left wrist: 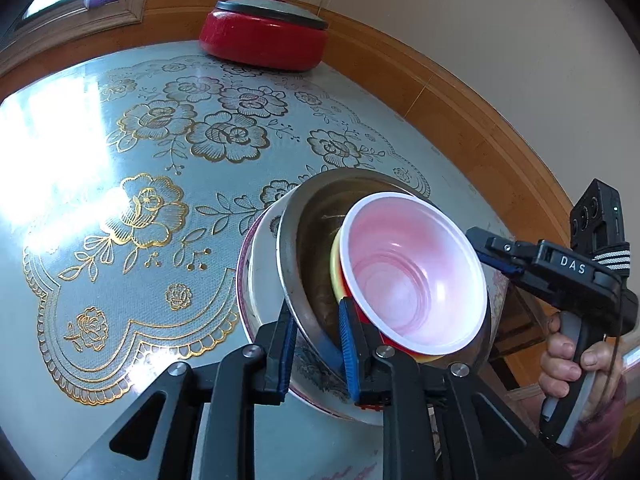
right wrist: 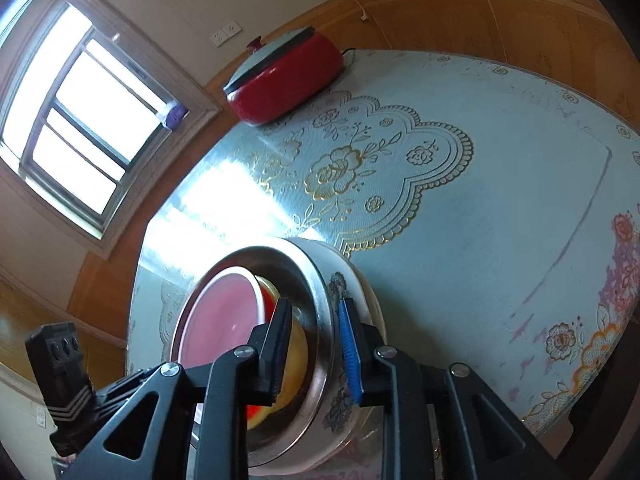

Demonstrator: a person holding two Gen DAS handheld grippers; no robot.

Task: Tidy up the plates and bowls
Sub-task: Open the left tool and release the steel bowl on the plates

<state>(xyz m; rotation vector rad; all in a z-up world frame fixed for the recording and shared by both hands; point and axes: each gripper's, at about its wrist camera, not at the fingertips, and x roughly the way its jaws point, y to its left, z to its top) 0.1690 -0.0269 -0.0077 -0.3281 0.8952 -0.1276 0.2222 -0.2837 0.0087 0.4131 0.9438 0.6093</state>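
A nested stack is held tilted above the table: a pink-white plastic bowl [left wrist: 412, 268] inside a yellow-red bowl [left wrist: 335, 276], inside a steel bowl [left wrist: 304, 240], on a white patterned plate [left wrist: 260, 288]. My left gripper [left wrist: 316, 340] is shut on the near rim of the steel bowl and plate. My right gripper [left wrist: 496, 256] clamps the opposite rim. In the right wrist view its jaws [right wrist: 316, 344] straddle the steel bowl [right wrist: 320, 308] and plate [right wrist: 360, 292] rims, with the pink bowl [right wrist: 220, 320] at left.
A red electric pot with a grey lid [left wrist: 264, 36] stands at the far edge of the round table [left wrist: 120, 160], which has a floral glass-covered cloth. A window [right wrist: 76, 120] and wood-panelled wall lie beyond.
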